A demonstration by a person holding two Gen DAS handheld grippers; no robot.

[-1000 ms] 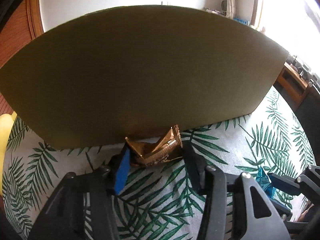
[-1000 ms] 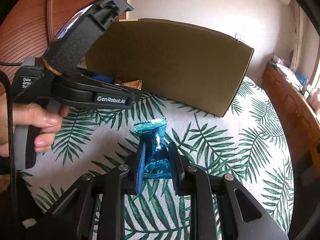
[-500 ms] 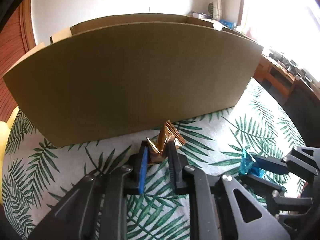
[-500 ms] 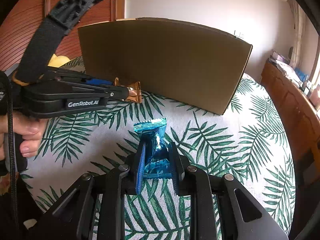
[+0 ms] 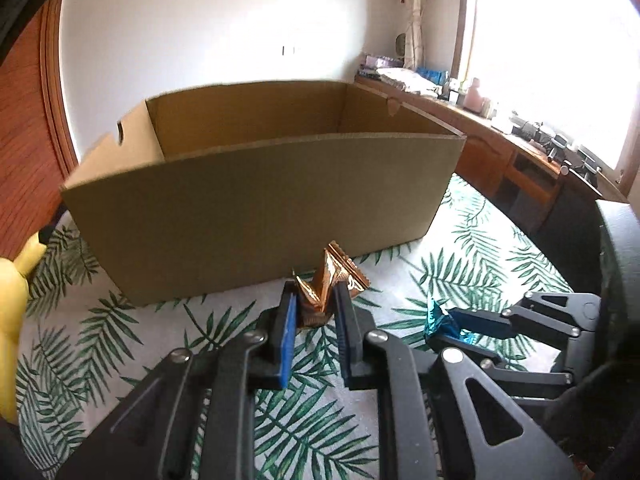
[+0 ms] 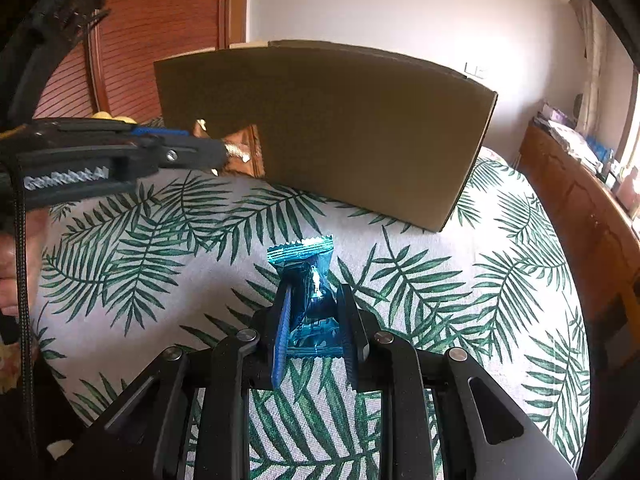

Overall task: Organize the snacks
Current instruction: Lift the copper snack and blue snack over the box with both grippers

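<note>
A gold snack is clamped in the left gripper, raised near the box's near wall. A blue snack is pinched by the right gripper above the leaf-print cloth, right of it.

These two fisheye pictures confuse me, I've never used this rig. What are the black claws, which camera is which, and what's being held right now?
The claws are hand-held two-finger grippers, one in each of a person's hands, each with a camera looking along its fingers.

The left wrist view shows the left gripper shut on a copper-gold snack packet, in front of an open cardboard box. The other gripper shows at that picture's right edge.

The right wrist view shows the right gripper shut on a blue snack packet. The left gripper with its gold packet shows there at the left, near the box.

Everything sits over a white tablecloth printed with green palm leaves. From here I cannot see the box's floor.
</note>
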